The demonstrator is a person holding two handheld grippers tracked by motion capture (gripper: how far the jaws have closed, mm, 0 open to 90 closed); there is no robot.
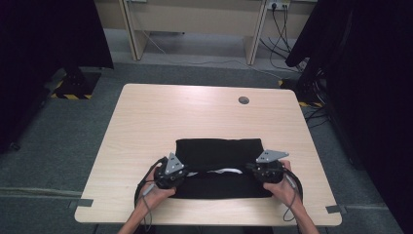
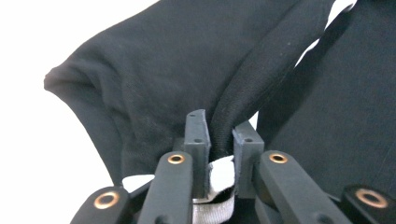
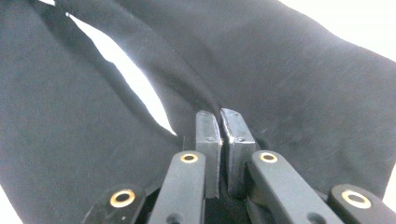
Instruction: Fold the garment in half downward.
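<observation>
Gripping a black garment (image 1: 218,148) on the desk (image 1: 146,126), your left fingers (image 2: 220,140) and right fingers (image 3: 219,135) pinch its thick edge at both ends, mid-fold; next, probably lift both evenly forward.

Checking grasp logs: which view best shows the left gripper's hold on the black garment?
Left gripper view: the left gripper pinches a rolled edge of the black garment between its jaws. The high view shows the gripper at the garment's left side, grip hidden. The right gripper view shows the right gripper clamping cloth.
</observation>
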